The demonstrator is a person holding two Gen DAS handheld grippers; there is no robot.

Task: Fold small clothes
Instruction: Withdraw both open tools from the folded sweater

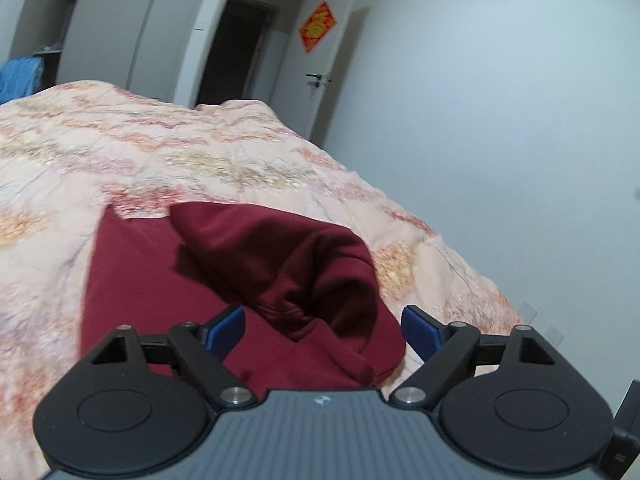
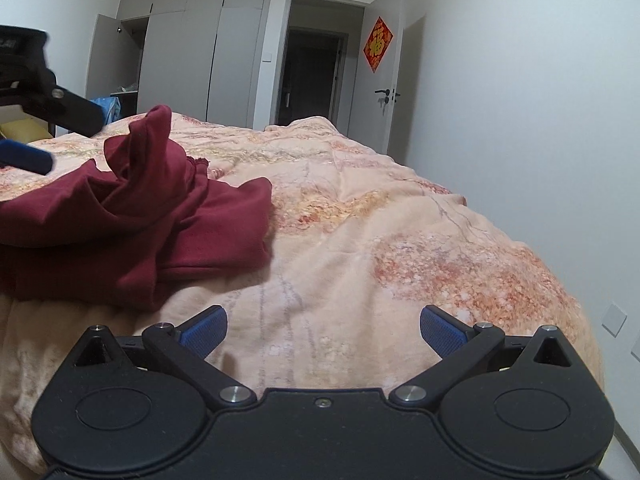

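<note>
A dark red garment (image 1: 240, 276) lies bunched on the floral bedspread (image 1: 120, 152). My left gripper (image 1: 323, 330) is open just above its near part, with a rumpled fold between the blue pads, not pinched. In the right wrist view the garment (image 2: 160, 216) sits at the left in a heap with one peak standing up. My right gripper (image 2: 323, 330) is open and empty over bare bedspread (image 2: 400, 240), to the right of the garment. The left gripper (image 2: 36, 132) shows at the far left edge, above the cloth.
The bed's right edge (image 2: 580, 320) drops off beside a white wall with sockets (image 2: 614, 318). Behind the bed are grey wardrobes (image 2: 200, 48), one door open, a dark doorway (image 2: 312, 76) and a white door with a red decoration (image 2: 378, 44). Blue cloth (image 1: 20, 76) lies at the far left.
</note>
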